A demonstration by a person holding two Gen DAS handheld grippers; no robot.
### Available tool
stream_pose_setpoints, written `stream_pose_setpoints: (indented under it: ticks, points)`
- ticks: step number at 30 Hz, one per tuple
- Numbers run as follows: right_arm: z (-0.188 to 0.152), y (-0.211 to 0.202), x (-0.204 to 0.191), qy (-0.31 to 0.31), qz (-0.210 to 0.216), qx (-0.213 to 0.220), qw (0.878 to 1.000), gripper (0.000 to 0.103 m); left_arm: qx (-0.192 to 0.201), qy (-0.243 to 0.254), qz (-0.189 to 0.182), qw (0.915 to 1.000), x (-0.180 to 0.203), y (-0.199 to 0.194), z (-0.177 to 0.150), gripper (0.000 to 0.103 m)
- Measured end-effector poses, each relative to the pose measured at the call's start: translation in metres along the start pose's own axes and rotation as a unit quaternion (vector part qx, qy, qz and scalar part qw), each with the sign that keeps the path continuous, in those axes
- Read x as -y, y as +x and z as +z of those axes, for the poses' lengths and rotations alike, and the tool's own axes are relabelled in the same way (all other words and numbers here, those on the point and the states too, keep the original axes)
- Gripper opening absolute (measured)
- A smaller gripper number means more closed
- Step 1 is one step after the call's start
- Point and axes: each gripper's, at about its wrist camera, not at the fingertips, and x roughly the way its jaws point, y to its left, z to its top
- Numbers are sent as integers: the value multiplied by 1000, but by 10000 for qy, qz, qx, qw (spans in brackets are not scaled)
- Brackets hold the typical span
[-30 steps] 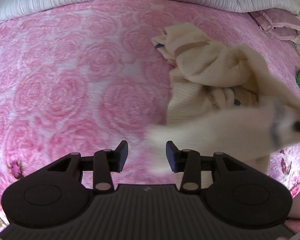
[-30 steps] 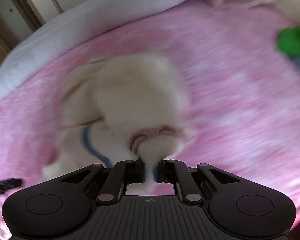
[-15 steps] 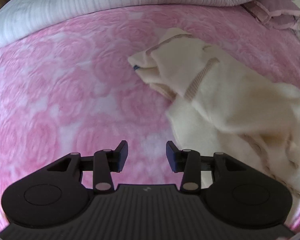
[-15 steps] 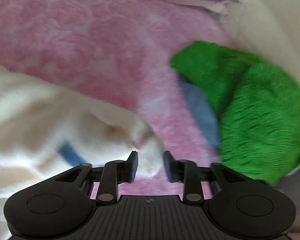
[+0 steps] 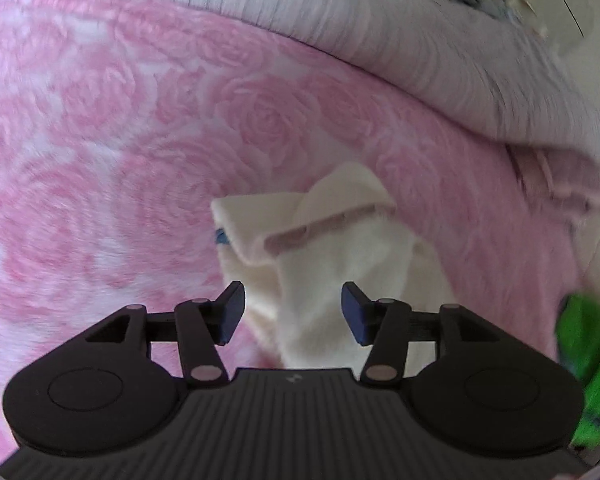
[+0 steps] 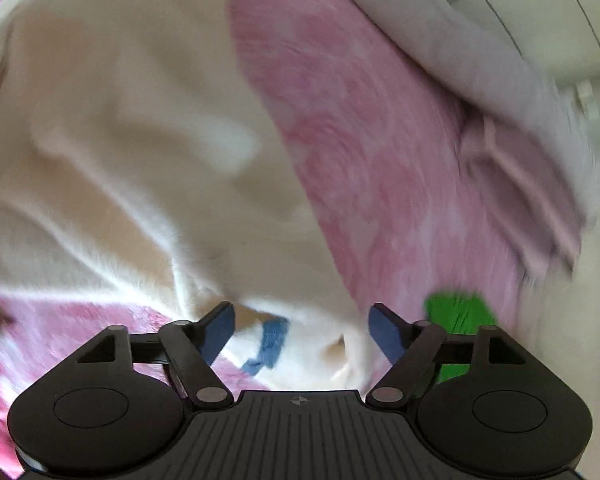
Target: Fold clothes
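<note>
- My left claw (image 5: pixel 293 312) hangs tilted down over the pink rose-patterned fleece blanket (image 5: pixel 100 140); its jaws are opening, about half apart, and their pads press on nothing
- The cream fleece garment with a dusty-pink ribbed trim (image 5: pixel 332 248) lies crumpled on that blanket, just ahead of my left claw and reaching in between its jaws; the cloth sits closer to the right pad; a small blue patch shows at the garment's left edge
- My right claw (image 6: pixel 301 330) stands wide, its jaws opening; the same cream garment (image 6: pixel 120 140) spreads ahead and to the left of it, with a fold bearing a blue strip lying loose between the jaws; neither pad grips it
- A bright green knitted garment (image 6: pixel 458 312) lies just beyond my right claw's right finger, and at the right edge of the left view (image 5: pixel 588 360)
- A grey-white ribbed cover (image 5: pixel 380 20) is bunched along the far side of the blanket; the frames are blurred
</note>
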Motion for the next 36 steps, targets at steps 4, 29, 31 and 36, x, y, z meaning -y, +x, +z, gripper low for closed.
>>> stream_pose_setpoints:
  ticks: [4,29,31,36]
  points:
    - [-7,20,-19,-807,-468,304,9952,80,-81,-934,-325,9951,-16,29,7,40]
    - [74,-128,88,423,-142,3066,9508,3,2840,-783,-519,9542,-21,-352,-34,4]
    - [115,-118,101,627,-56,3177,9461,3,2797,-547,-339,9579,-32,-325,17,7]
    - [244,-36,142,2585,926,1875,9431,29,2044,-1082,453,9718,-93,-208,120,12]
